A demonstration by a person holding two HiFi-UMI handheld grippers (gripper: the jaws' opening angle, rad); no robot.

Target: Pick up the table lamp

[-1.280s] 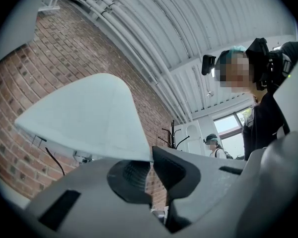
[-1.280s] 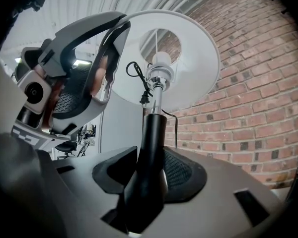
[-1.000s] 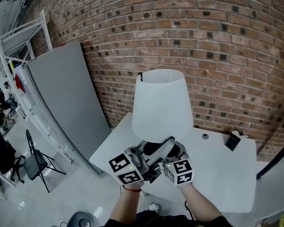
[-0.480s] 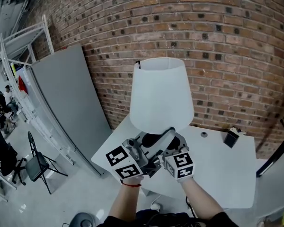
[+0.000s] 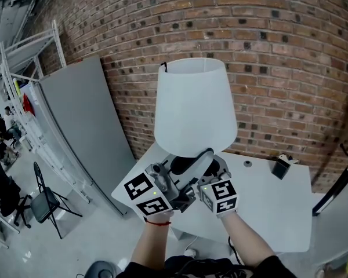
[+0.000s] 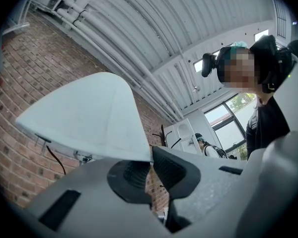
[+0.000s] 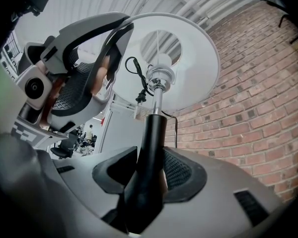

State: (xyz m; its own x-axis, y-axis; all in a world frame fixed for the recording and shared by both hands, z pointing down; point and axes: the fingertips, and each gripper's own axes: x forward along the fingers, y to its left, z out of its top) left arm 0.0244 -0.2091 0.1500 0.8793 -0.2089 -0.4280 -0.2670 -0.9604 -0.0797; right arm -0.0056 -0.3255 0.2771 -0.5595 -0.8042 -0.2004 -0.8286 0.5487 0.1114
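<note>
Higher than a moment before, the table lamp (image 5: 195, 106) hung over the bench (image 5: 278, 213); my right tool (image 7: 149, 170) clenched its black stem (image 7: 154, 133), my left tool (image 6: 150, 168) pinched the shade (image 6: 89, 118) at its rim. Keeping it upright seemed wisest.

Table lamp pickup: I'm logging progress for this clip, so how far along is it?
Done: both grasps. The right gripper is shut on the table lamp by its black stem; the left gripper pinches the lampshade rim. In hand: holding it upright over the white table. Left: unclear, since the grippers hide the base in the head view.
</note>
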